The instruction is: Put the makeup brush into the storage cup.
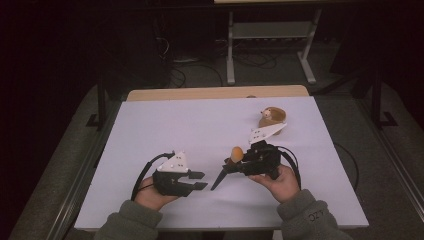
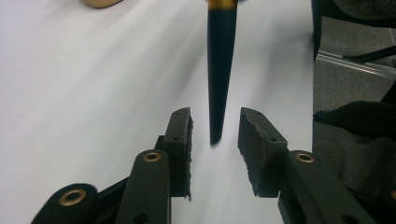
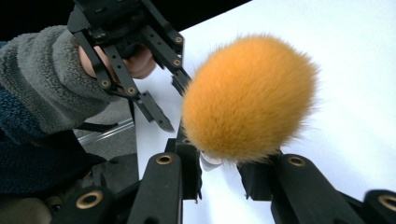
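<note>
The left claw [image 1: 199, 180], its jaws parted and empty, flanks the dark handle tip of a makeup brush [image 2: 219, 79] above the white tabletop [image 1: 165, 130]; closing squarely would steady a handover. The right claw [image 1: 235, 162] clamps the brush near its head. The right gripper view reveals fluffy orange bristles [image 3: 250, 98]; the high view adds a tan bowl [image 1: 272, 116].

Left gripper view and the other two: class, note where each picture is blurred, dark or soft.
Left gripper view: brush handle blurs toward the top. Right gripper view: orange bristles look soft-edged. High view: surroundings dark, white table lit evenly.
</note>
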Action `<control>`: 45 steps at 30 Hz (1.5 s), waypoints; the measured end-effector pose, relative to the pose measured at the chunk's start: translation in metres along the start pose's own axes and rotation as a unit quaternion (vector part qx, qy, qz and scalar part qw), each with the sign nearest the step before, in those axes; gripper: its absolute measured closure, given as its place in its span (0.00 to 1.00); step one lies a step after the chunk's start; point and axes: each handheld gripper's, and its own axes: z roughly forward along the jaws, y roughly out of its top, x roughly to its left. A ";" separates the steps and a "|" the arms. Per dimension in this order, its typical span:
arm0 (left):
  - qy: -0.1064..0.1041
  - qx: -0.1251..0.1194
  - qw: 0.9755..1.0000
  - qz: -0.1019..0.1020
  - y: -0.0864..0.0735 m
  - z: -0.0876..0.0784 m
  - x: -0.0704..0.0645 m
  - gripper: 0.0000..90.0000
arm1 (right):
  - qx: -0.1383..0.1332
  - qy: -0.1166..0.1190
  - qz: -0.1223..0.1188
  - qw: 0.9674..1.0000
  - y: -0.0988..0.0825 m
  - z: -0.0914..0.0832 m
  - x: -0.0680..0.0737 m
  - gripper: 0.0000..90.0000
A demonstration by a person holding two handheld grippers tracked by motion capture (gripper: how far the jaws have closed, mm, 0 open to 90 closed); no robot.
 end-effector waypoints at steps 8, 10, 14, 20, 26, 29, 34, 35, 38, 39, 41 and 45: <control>0.022 0.000 1.000 -0.013 -0.012 -0.012 0.002 0.67 | 0.005 -0.024 0.005 1.000 0.003 -0.015 -0.008 0.78; 0.027 0.000 1.000 -0.014 -0.015 -0.015 0.003 0.67 | 0.007 -0.028 0.005 1.000 0.004 -0.018 -0.010 0.78; 0.037 0.003 0.999 -0.022 -0.020 -0.020 0.002 0.65 | 0.006 -0.038 0.006 0.999 0.008 -0.024 -0.014 0.78; 0.048 0.006 0.998 -0.031 -0.028 -0.027 0.002 0.63 | 0.005 -0.053 0.011 0.999 0.011 -0.033 -0.022 0.78; 0.063 0.005 0.997 -0.039 -0.037 -0.034 0.003 0.60 | 0.002 -0.068 0.019 0.998 0.015 -0.045 -0.031 0.78; 0.068 0.001 0.997 -0.047 -0.041 -0.037 0.004 0.59 | 0.001 -0.077 0.023 0.997 0.018 -0.052 -0.035 0.78; 0.073 -0.001 0.996 -0.053 -0.046 -0.040 0.005 0.58 | 0.002 -0.092 0.024 0.995 0.024 -0.063 -0.042 0.78; 0.074 -0.004 0.996 -0.056 -0.048 -0.041 0.005 0.58 | 0.003 -0.094 0.025 0.995 0.025 -0.064 -0.043 0.78; 0.076 -0.003 0.996 -0.055 -0.050 -0.042 0.005 0.57 | 0.004 -0.101 0.025 0.995 0.028 -0.070 -0.046 0.78; 0.077 -0.002 0.996 -0.053 -0.051 -0.042 0.006 0.57 | 0.006 -0.105 0.027 0.994 0.030 -0.071 -0.047 0.78; 0.080 -0.002 0.995 -0.058 -0.053 -0.043 0.006 0.56 | 0.006 -0.111 0.025 0.993 0.033 -0.075 -0.050 0.78; 0.081 -0.002 0.995 -0.060 -0.055 -0.043 0.006 0.55 | 0.007 -0.122 0.029 0.992 0.039 -0.083 -0.054 0.78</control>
